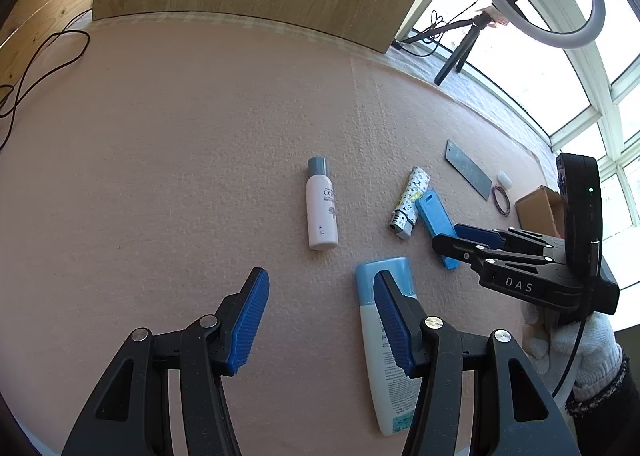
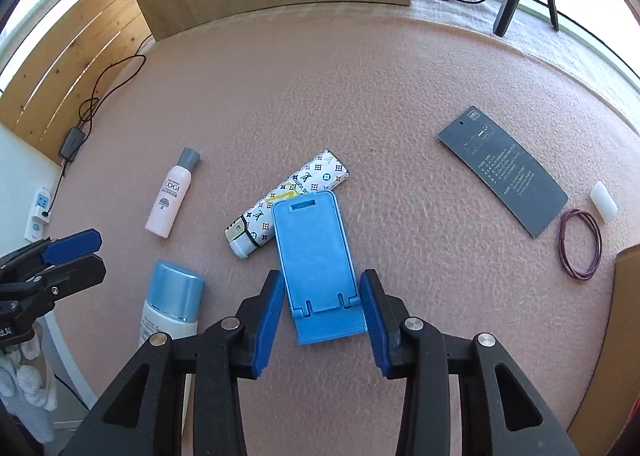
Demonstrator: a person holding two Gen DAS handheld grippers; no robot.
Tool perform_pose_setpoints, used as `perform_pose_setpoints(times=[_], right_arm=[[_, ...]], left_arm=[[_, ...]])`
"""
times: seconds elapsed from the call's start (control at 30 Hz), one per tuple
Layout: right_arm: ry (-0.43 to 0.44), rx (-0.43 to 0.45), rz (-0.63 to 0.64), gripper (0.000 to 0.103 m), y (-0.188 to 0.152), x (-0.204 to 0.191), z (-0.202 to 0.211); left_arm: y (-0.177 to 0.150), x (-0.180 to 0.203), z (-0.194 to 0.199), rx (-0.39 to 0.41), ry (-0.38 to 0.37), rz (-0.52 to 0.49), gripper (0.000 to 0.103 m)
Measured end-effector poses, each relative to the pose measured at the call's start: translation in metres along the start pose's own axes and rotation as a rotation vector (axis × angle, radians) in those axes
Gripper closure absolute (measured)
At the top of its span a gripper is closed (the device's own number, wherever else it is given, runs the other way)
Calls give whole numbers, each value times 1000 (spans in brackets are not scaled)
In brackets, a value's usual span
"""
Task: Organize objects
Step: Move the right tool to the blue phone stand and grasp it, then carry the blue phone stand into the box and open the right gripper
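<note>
On the pink mat (image 2: pixel 360 95), going left to right in the right wrist view, the left gripper (image 2: pixel 72 256) enters from nine o'clock; the left wrist view shows its jaws spread wide with nothing between them. At about eight o'clock lies the blue-capped bottle (image 2: pixel 172 296), and above it the small white bottle (image 2: pixel 170 195) with a grey cap. Near the centre the patterned lighter (image 2: pixel 312 179) lies aslant, its middle covered by the blue phone stand (image 2: pixel 316 248). The right gripper (image 2: pixel 324 320) hangs at six o'clock, jaws open on either side of the stand's near end, not clamped. At two o'clock lies the dark card (image 2: pixel 504 167), then the hair tie (image 2: pixel 580 244) and white eraser (image 2: pixel 604 201) toward three o'clock.
</note>
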State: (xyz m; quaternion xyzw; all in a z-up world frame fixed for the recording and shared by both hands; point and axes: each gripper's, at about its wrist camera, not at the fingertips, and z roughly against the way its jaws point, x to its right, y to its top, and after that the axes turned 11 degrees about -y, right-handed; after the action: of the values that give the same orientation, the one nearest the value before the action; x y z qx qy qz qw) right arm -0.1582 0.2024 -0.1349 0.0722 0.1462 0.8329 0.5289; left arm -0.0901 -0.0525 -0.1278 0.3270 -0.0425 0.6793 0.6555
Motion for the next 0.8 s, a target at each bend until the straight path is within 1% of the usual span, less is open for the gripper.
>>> perform_pose_setpoints(times=[0.17,0.3,0.6,0.8], right_arm=[[30,7,-129,69,-13,21,10],[39,49,-208,70,-25,41,35],[-35,177,-313,70,-51,87,109],[-116,228,-401,70,-73,132,140]], left_arm=[[2,4,-3,-4,-2,-6,45],[3,6,-3,-1,-4,-9,45],[4,17,-8,-8,-13,-17,45],[3,29,-14,-18,-26,-34,45]])
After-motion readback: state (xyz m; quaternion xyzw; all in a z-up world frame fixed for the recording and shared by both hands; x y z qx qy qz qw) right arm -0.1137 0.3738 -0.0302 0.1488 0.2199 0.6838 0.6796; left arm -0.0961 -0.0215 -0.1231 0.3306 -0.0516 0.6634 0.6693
